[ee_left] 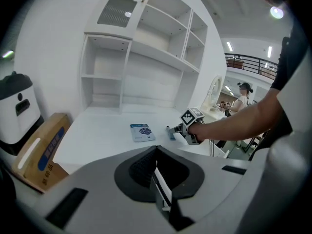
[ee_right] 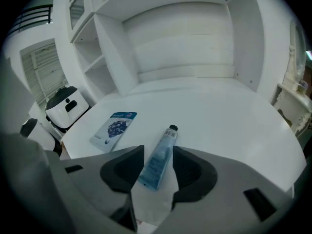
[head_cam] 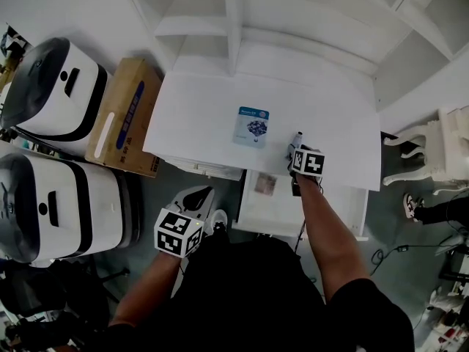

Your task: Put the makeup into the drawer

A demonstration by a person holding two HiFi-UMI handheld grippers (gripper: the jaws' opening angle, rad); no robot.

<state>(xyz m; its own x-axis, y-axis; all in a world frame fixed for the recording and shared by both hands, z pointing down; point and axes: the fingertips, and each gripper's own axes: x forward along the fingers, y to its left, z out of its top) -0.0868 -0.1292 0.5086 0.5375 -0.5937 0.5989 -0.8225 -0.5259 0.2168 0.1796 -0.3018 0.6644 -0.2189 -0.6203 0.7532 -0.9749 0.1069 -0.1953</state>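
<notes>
Jaws of the right gripper [ee_right: 158, 151] stand apart astride the tube [ee_right: 159, 162] on the desk [ee_right: 219, 116], apparently to clamp it; left gripper [ee_left: 156, 173] idles closed.

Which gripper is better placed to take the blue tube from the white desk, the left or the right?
Right. The right gripper has open fingers on both sides of the tube, while the left gripper is shut and away from the desk.

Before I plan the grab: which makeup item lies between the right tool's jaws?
The blue tube with the black cap; the flat sachet lies on the table outside them.
</notes>
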